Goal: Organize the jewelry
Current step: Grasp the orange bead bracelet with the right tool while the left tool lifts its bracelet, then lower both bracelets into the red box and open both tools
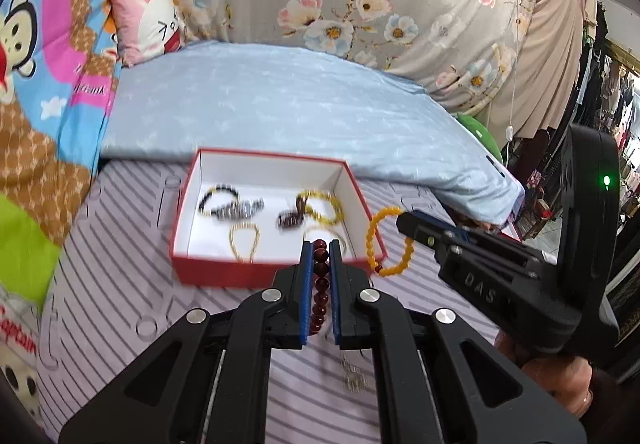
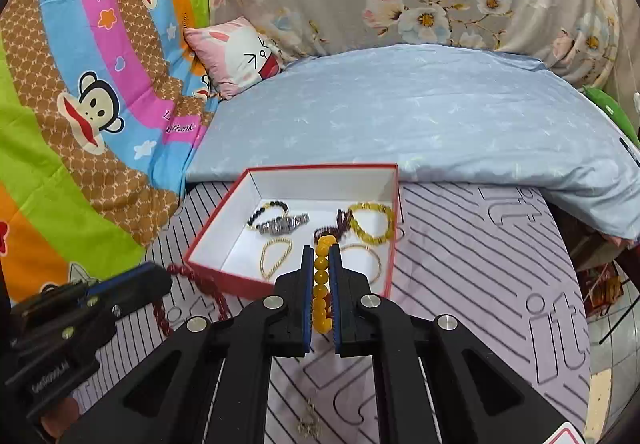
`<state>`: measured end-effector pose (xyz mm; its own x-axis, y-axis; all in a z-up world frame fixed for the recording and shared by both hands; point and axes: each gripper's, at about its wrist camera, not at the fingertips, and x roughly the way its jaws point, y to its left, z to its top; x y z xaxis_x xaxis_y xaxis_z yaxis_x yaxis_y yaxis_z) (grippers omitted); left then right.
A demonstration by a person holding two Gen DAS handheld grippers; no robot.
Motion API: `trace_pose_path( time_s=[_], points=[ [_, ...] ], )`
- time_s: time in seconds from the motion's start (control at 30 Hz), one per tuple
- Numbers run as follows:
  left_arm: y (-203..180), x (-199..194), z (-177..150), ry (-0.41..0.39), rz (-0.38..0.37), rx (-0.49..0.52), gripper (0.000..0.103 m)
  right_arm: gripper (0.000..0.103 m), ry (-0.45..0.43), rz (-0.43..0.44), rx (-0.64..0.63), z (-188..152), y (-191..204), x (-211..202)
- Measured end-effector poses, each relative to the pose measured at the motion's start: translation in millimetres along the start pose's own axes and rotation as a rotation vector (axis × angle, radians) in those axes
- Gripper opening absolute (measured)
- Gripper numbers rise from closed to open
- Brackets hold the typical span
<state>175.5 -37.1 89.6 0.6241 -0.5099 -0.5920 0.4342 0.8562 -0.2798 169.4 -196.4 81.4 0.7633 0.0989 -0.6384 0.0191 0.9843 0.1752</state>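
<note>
A red box with a white inside (image 1: 224, 272) (image 2: 224, 280) sits on the striped mat and holds several bracelets and a silver watch (image 1: 240, 208) (image 2: 285, 224). My left gripper (image 1: 320, 248) is shut on a dark red bead bracelet (image 1: 320, 284), just before the box's near wall; that bracelet hangs from it in the right wrist view (image 2: 200, 284). My right gripper (image 2: 322, 250) is shut on an orange bead bracelet (image 2: 322, 284), held over the box's near right edge; it also shows in the left wrist view (image 1: 380, 240).
A small silvery chain piece (image 1: 354, 376) (image 2: 308, 424) lies on the purple striped mat (image 1: 120, 284) near me. A light blue quilt (image 1: 280, 103) lies behind the box, with a pink pillow (image 1: 148, 19) and cartoon blanket (image 2: 80, 123) at left.
</note>
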Motion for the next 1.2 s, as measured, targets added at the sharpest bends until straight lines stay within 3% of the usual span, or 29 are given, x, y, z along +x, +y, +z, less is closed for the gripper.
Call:
trace_pose_path(
  time_s=[0.17, 0.3, 0.53, 0.67, 0.73, 0.87, 1.07, 1.2],
  points=[
    [17, 32, 35, -0.022, -0.019, -0.04, 0.007, 0.007, 0.007, 0.015, -0.009, 24, 6, 26],
    [36, 64, 47, 0.007, -0.056, -0.103, 0.007, 0.007, 0.044, 0.053, 0.011, 32, 12, 58],
    [67, 121, 43, 0.092, -0.036, -0.154, 0.007, 0.007, 0.141, 0.092, 0.064, 21, 12, 118],
    [81, 148, 31, 0.15, -0.017, -0.157, 0.008, 0.009, 0.193, 0.053, 0.052, 12, 6, 141],
    [85, 149, 29, 0.138, 0.022, -0.15, 0.011, 0.015, 0.177, -0.003, 0.038, 9, 2, 142],
    [88, 136, 30, 0.083, 0.122, -0.105, 0.03, 0.018, 0.131, -0.04, 0.043, 9, -8, 129],
    [82, 108, 30, 0.021, 0.255, -0.023, 0.031, 0.018, 0.068, -0.066, 0.002, 3, -5, 96],
    [80, 85, 17, 0.001, 0.28, -0.014, 0.031, 0.018, 0.06, -0.057, -0.013, -9, -2, 72]
  ],
)
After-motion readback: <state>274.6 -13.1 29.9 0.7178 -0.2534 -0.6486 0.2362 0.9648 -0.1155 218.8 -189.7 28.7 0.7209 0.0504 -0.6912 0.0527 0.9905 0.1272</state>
